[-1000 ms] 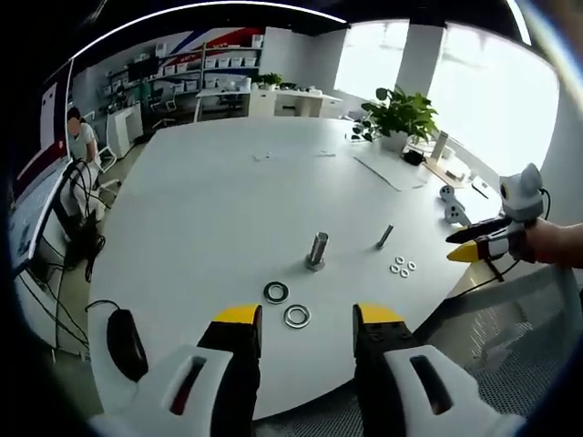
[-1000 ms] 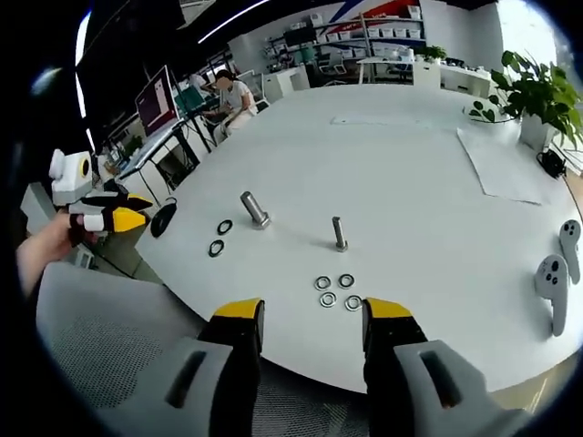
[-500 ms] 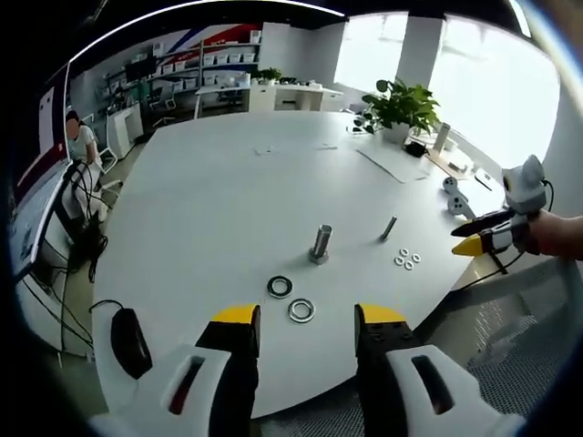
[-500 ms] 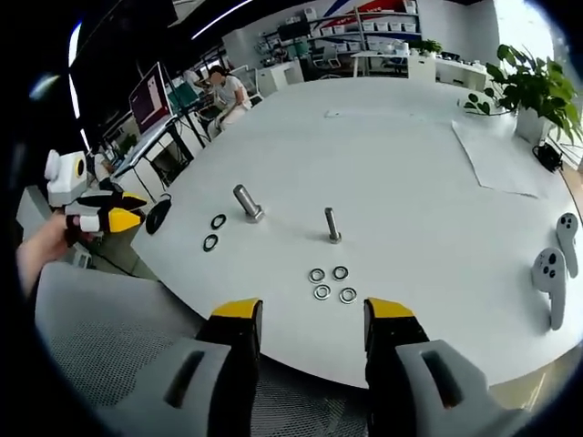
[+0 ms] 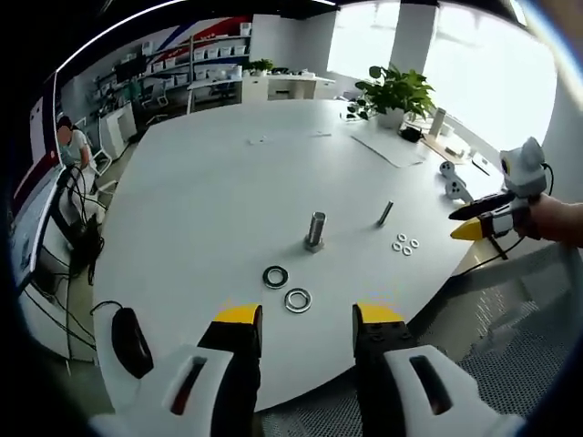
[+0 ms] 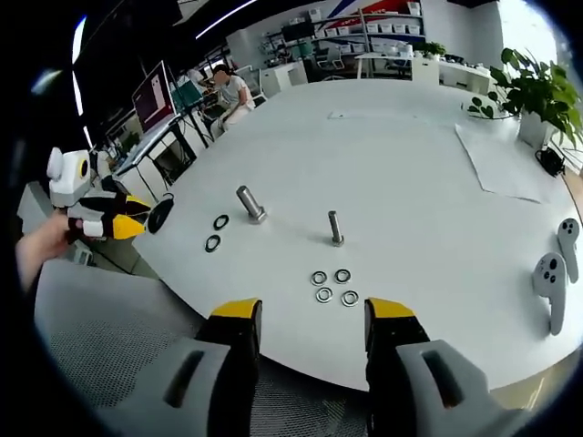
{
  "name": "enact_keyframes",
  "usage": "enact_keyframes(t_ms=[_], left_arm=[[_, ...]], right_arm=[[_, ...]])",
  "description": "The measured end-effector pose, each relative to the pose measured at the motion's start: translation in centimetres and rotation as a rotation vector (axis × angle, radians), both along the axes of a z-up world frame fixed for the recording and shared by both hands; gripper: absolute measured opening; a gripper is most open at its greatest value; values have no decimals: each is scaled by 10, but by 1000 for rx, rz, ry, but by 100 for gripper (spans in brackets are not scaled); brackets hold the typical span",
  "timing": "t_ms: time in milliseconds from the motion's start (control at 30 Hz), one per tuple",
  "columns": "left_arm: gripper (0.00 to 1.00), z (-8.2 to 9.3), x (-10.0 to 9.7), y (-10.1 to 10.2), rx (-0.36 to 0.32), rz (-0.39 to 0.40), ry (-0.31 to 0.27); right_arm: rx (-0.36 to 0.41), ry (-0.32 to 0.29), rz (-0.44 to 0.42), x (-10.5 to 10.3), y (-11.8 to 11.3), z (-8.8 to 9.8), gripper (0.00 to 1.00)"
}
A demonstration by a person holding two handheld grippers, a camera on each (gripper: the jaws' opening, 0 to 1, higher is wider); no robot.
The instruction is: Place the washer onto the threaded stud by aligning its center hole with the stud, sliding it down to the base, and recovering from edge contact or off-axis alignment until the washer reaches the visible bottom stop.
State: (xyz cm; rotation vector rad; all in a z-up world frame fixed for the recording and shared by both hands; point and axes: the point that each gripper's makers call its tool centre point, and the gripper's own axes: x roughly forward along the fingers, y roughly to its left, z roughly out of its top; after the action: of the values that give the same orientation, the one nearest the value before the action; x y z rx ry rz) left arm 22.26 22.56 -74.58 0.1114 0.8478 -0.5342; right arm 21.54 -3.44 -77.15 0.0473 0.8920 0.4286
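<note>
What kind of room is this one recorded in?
Likely an open-plan office or lab: a large white table, shelving with bins at the back wall, a monitor at a desk, and a potted plant.

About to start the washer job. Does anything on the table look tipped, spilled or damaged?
Nothing stands out. Both studs stand upright, and the washers lie flat on the table.

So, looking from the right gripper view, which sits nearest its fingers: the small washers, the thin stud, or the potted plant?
1. Small washers, four clustered just ahead of the right gripper.
2. Thin stud, upright just beyond them.
3. Potted plant, at the table's far right edge.
</note>
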Motion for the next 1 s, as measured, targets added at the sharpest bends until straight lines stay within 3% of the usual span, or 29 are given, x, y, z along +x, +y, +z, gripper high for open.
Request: enact_keyframes(t_ms=[700, 1000], left_arm=[[38, -8, -1, 2, 10, 14, 29], [38, -13, 2, -4, 31, 8, 75]], right_arm=[[18, -3, 2, 2, 4, 1, 48], [28, -1, 9, 2, 6, 2, 48]])
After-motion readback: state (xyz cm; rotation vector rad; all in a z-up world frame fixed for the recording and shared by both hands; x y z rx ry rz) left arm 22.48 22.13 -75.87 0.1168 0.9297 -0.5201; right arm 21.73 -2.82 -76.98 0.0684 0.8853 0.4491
